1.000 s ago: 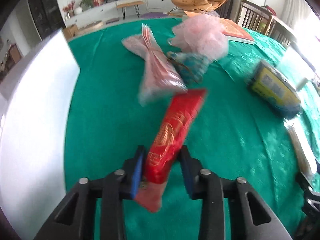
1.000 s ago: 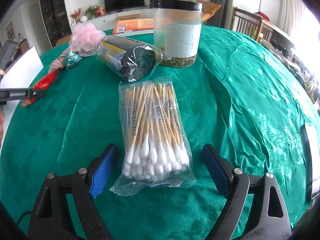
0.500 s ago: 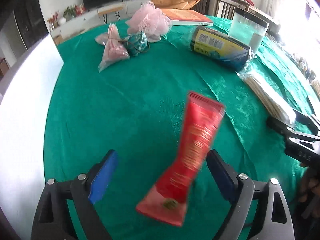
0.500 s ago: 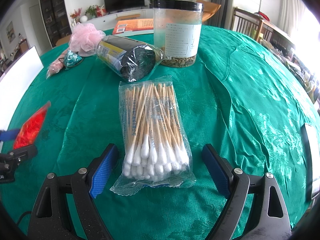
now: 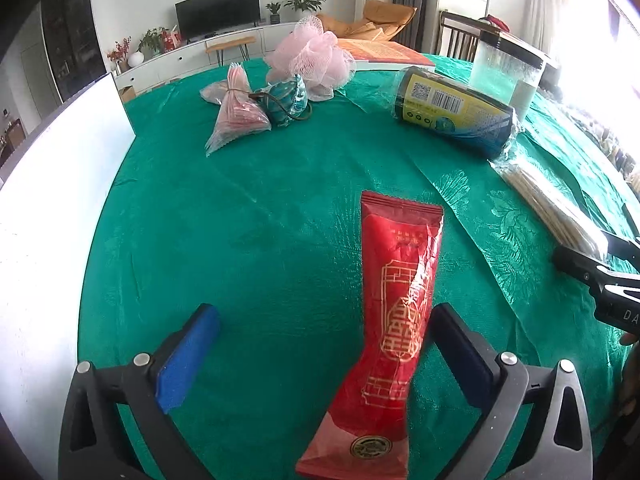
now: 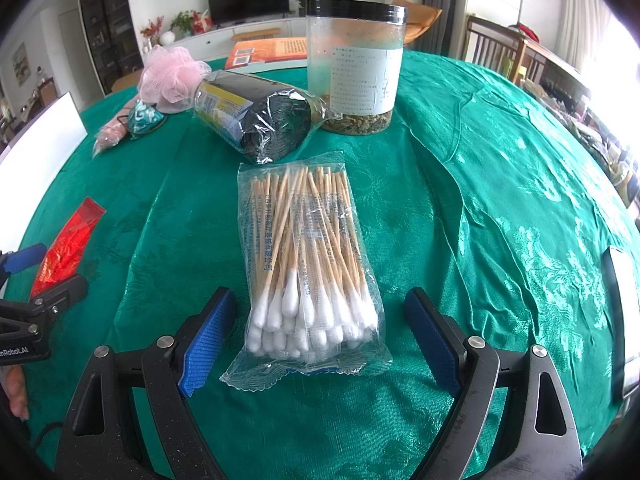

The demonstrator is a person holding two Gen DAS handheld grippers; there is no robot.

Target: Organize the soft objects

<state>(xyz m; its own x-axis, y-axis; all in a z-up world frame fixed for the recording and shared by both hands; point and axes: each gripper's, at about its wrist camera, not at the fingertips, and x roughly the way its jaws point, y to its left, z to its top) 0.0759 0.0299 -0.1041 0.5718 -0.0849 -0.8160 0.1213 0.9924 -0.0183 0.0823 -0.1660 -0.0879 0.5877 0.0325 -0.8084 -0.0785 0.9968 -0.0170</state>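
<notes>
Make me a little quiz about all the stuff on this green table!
1. True or false: the left gripper is squeezing the red packet.
2. What lies between the right gripper fingers?
3. What touches the pink bath puff: A) teal pouch, B) jar, C) red packet?

Key: 1. False, the jaws have just been opening and it lies loose. 2. The bag of cotton swabs. 3. A.
</notes>
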